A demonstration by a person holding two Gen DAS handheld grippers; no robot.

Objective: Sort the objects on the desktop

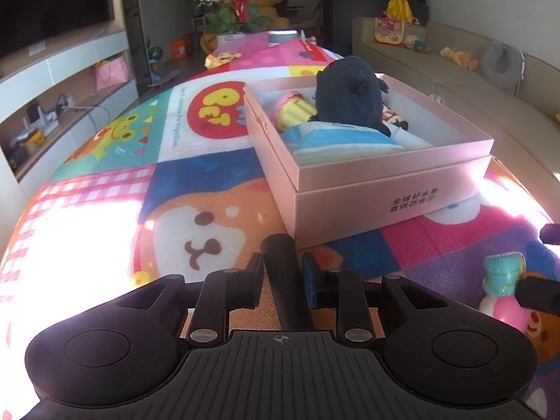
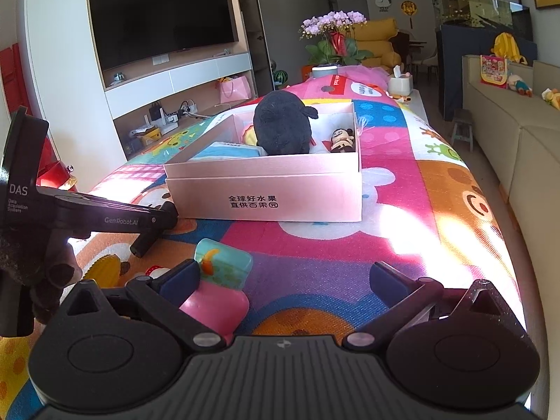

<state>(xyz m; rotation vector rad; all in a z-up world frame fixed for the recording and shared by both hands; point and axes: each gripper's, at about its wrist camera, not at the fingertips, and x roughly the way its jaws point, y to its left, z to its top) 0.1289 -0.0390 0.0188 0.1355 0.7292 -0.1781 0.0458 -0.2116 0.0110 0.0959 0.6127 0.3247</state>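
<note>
A pink cardboard box with black printed characters on its near side sits open on a table covered by a bright cartoon-patterned mat. Four things lie inside it: one dark plush toy standing tall in the middle, one pink-and-yellow cupcake toy at the far left, one blue-and-white item at the near left, and one small doll with dark hair at the right.

One toy remains on the mat, near the right gripper: a figure with a pink body and a teal top bearing an orange mark. It lies just beside the inner face of the right gripper's left finger; whether they touch is unclear.

The right gripper has its jaws spread wide and grips nothing. The left gripper is closed, its blue pads drawn in against a black rod that runs between them. In the right wrist view it hovers left of the box with nothing else in its grasp.
</note>
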